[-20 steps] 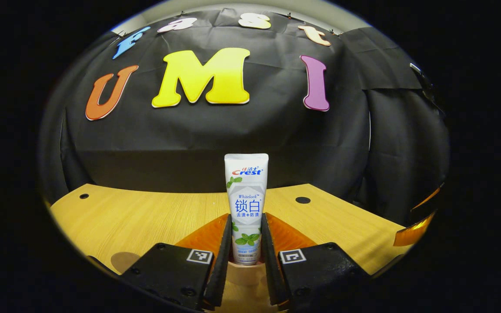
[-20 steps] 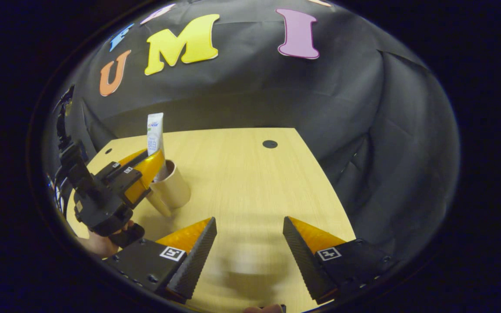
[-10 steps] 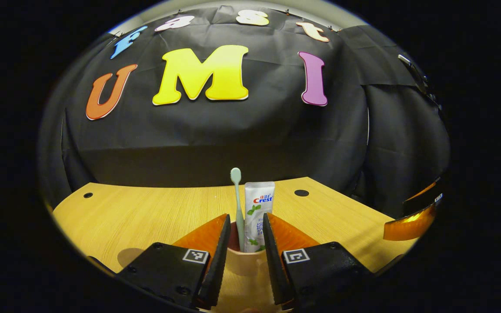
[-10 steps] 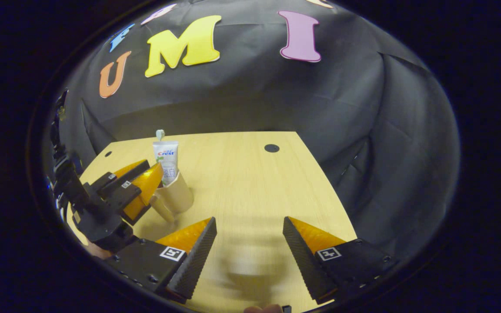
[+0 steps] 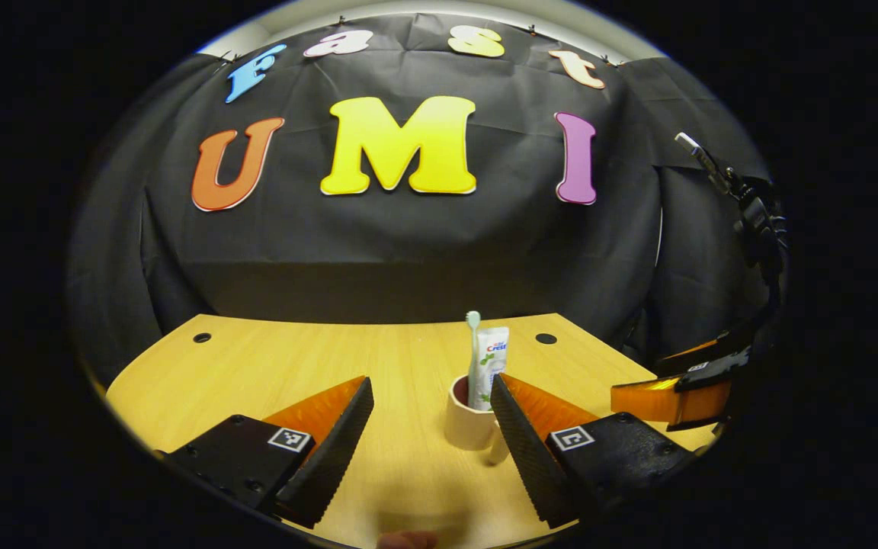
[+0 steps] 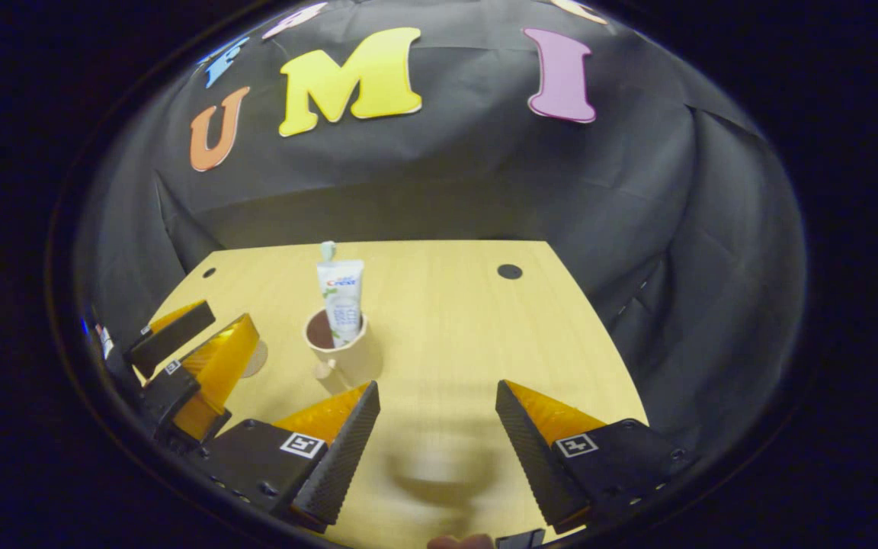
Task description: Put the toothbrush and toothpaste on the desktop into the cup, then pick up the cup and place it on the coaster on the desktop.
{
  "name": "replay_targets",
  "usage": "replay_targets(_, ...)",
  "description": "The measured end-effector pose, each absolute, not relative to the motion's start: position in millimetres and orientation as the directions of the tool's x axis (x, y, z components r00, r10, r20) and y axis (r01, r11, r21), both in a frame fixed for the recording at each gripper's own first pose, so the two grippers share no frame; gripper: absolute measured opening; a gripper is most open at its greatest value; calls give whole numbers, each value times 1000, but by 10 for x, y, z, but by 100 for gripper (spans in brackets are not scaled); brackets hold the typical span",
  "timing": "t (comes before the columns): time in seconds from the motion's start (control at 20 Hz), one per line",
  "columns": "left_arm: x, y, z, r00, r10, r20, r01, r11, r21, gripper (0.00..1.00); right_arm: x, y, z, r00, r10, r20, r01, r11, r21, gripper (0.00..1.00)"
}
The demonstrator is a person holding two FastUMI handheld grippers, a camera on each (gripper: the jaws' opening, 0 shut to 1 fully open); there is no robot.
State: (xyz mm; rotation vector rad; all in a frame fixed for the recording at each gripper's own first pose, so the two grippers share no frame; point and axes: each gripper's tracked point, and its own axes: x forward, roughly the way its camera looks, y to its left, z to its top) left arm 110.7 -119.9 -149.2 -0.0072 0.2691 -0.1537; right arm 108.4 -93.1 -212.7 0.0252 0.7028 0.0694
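Since a second ago: left gripper [image 5: 431, 396] off the toothpaste tube, drawn back, fingers now wide apart. Wooden desktop [image 6: 447, 320] under everything. Right gripper [image 6: 437, 400] spread, empty, over bare wood. Beige cup [image 5: 469, 419] upright, holding toothpaste tube [image 5: 491, 366] and toothbrush [image 5: 473, 343]. Coaster [image 6: 256, 358] visible in right gripper view, beside left gripper's fingers.

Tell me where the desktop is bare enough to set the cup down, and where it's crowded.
Bare: the desktop from the cup across to its right edge, and back toward the dark hole. In the left gripper view, the stretch left of the cup is bare too. Crowded: the near-left corner, where the left gripper stands open beside the cup.
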Motion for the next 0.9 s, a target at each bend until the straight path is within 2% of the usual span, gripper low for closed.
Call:
replay_targets(0.3, 877, -494, -1227, 959, -29, -282, 17, 999, -45, 98, 1242, -473, -2053, 698, 118, -706, -80, 993, 86, 94)
replay_targets(0.65, 769, 92, -961, 960, 56, -274, -67, 997, -32, 98, 1464, -232, -2338, 517, 108, -849, -75, 994, 81, 94)
replay_targets(0.9, 752, 318, -924, 954, 102, -284, -115, 993, -32, 98, 1517, 5, -2570, 406, 112, -907, -135, 989, 62, 94)
